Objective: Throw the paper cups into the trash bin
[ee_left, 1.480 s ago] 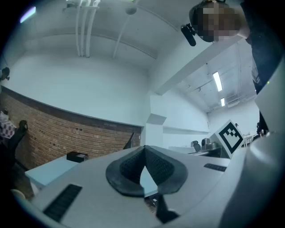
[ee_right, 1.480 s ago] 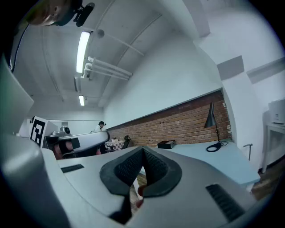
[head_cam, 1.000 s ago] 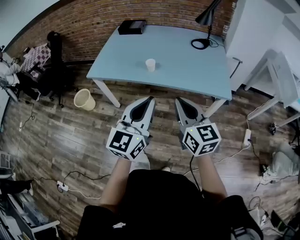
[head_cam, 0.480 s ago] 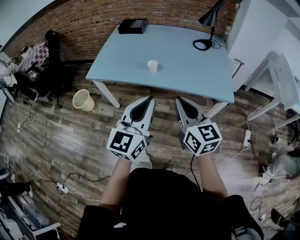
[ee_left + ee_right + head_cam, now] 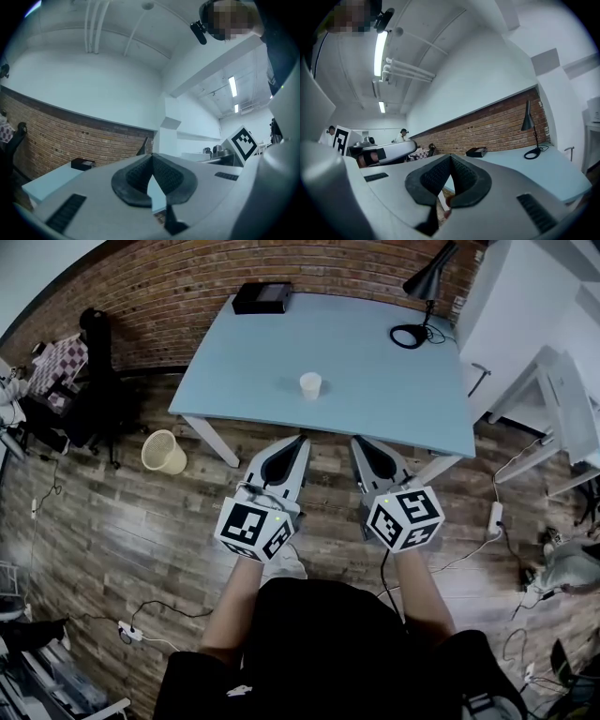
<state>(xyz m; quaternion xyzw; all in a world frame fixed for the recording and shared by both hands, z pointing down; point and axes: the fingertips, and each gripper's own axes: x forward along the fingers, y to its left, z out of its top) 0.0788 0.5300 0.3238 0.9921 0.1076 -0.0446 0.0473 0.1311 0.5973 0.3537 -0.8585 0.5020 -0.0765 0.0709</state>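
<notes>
One white paper cup (image 5: 310,385) stands upright near the middle of the light blue table (image 5: 375,399). A cream trash bin (image 5: 164,451) sits on the wooden floor, left of the table's front corner. My left gripper (image 5: 302,438) and right gripper (image 5: 356,440) are held side by side over the floor just short of the table's near edge, pointing at it. Both are shut and hold nothing. In the left gripper view the pads (image 5: 140,176) meet at the tip, as do the pads (image 5: 464,180) in the right gripper view. The cup does not show in either gripper view.
A black box (image 5: 262,297) and a black desk lamp (image 5: 427,282) stand at the table's far side. White furniture (image 5: 562,409) is at the right. Cables and a power strip (image 5: 127,629) lie on the floor. Dark chairs (image 5: 94,390) stand at the far left by the brick wall.
Both grippers have moved forward toward the table. The table and cup now sit lower and closer in the head view. The jaws stayed shut.
</notes>
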